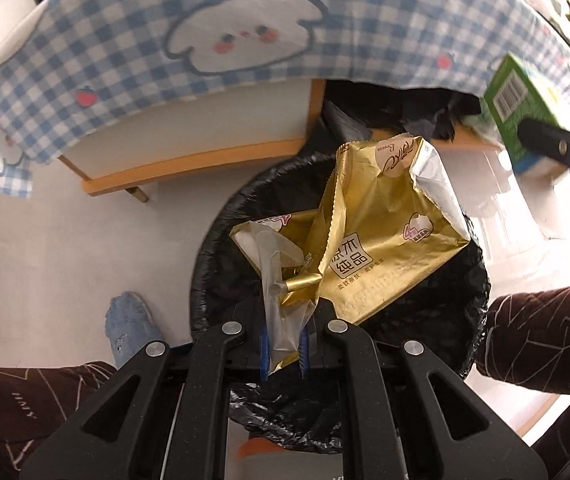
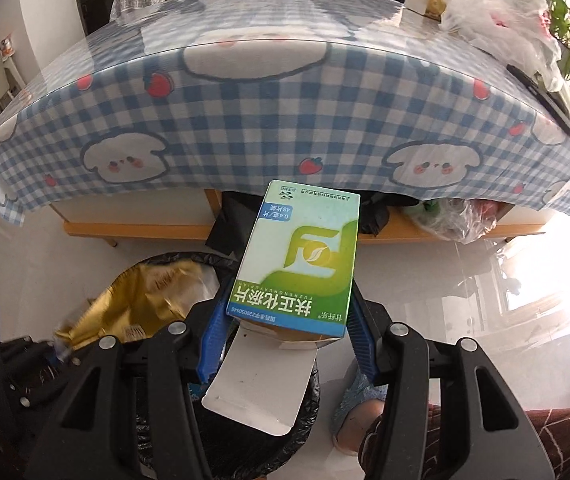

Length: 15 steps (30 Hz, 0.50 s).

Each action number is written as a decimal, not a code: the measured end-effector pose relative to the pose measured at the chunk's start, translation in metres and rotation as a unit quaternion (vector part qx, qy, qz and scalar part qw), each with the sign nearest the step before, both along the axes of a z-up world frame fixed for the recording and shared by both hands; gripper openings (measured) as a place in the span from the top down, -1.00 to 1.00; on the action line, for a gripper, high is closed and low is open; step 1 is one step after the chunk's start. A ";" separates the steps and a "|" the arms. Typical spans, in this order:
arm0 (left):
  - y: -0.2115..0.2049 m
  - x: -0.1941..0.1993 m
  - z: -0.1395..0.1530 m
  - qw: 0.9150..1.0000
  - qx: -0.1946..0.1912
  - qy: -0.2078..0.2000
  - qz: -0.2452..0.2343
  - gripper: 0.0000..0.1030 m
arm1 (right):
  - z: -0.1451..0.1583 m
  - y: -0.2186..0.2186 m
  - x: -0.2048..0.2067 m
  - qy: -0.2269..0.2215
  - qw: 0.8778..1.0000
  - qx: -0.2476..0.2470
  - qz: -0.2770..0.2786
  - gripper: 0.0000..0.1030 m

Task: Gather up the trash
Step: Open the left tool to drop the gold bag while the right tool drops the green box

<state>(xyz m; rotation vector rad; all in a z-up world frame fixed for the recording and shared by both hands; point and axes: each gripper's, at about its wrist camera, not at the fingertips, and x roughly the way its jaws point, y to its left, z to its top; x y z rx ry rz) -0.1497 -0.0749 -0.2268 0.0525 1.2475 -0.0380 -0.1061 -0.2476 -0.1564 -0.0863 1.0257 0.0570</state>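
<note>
Left wrist view: the left gripper (image 1: 283, 350) clenches its fingers on a crumpled gold wrapper (image 1: 369, 236) that hangs over the black-lined trash bin (image 1: 461, 312).

Right wrist view: the right gripper (image 2: 287, 344) grasps a green medicine box (image 2: 299, 260), flap open, above the same bin (image 2: 245, 440), below the checked tabletop (image 2: 269, 120).

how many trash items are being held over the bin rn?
2. Gold wrapper in the left hand-held gripper, over the black-lined bin. Green box in the right hand-held gripper, beside it. The bin's inside is mostly hidden.
</note>
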 end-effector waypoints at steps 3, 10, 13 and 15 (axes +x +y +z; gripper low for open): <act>-0.005 0.001 -0.006 1.000 0.000 0.005 -0.008 0.82 | 0.000 -0.003 0.001 -0.001 1.000 -0.003 -0.011 0.02; -0.015 -0.003 -0.012 1.000 0.001 0.009 -0.024 0.42 | 0.003 -0.008 -0.004 0.000 1.000 -0.005 -0.021 0.02; -0.017 -0.009 -0.010 1.000 0.006 0.004 -0.022 0.27 | 0.004 -0.010 -0.009 -0.001 1.000 -0.004 -0.023 0.02; -0.014 -0.012 -0.003 1.000 -0.004 -0.006 -0.014 0.01 | 0.003 -0.011 -0.011 0.002 1.000 -0.002 -0.025 0.02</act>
